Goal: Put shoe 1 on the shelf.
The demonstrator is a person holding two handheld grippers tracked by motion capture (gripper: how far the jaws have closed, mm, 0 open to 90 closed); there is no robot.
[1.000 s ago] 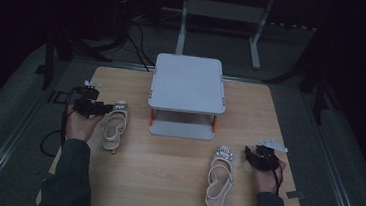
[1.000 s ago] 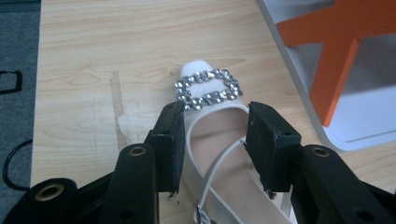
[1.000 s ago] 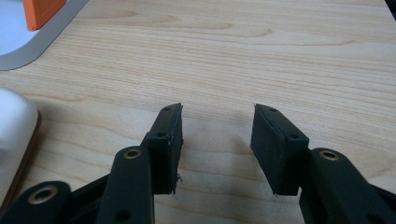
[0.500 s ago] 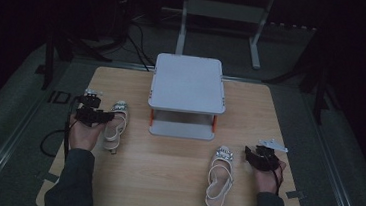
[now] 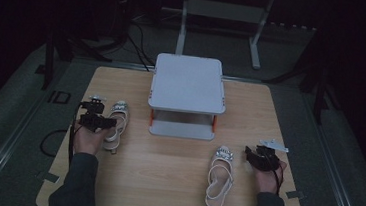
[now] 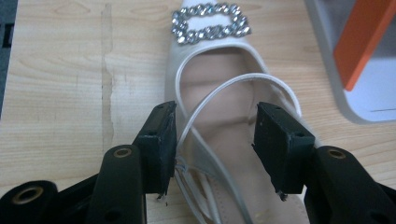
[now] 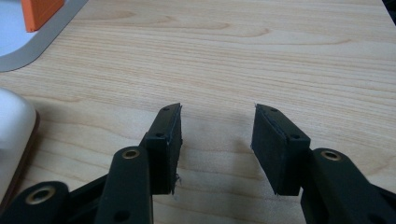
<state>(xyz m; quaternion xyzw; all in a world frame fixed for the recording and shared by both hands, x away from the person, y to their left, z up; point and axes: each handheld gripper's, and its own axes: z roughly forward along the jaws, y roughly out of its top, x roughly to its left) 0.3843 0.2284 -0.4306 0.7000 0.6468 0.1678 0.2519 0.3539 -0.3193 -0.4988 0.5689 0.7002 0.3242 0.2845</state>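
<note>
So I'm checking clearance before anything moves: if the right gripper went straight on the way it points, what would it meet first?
Probably nothing nearby: the right gripper has open jaws with only bare table ahead. The white sandal lies off to one side, though depth is hard to judge.

table (image 5: 174, 182): wood | on it: two white sandals (image 5: 116, 127) (image 5: 218, 176), grey stand (image 5: 187, 83)

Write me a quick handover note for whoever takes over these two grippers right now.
Left gripper: jaws have just been opening, straddling the heel end of the left sandal, pads not pressing.
Right gripper: open on bare table, beside the right sandal.
Both sandals lie flat in front of the grey two-tier rack.
Done: nothing on the rack yet.
Left: probably grasping each sandal and shelving it.
</note>
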